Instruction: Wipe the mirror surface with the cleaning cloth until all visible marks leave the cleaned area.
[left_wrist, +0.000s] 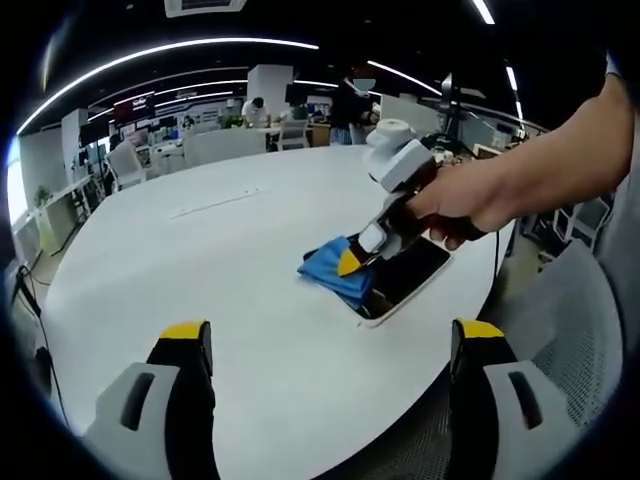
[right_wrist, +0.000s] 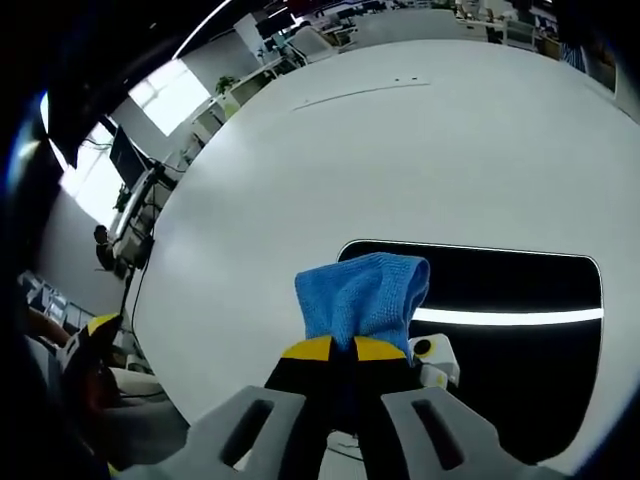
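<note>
White round bench (left_wrist: 200, 270) noted. Mirror (right_wrist: 520, 350) flat near bench edge, reflecting a ceiling light strip. Blue cleaning cloth (right_wrist: 362, 297) pressed onto mirror's end, pinched between closed jaws of right tool (right_wrist: 345, 350). Left tool (left_wrist: 330, 340) spread wide, holding nothing, above bare bench.

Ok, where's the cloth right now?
The blue cloth is pinched in the right tongs, pressed on the left end of the mirror; in the left gripper view it sits at the mirror's near-left corner on the white table.
</note>
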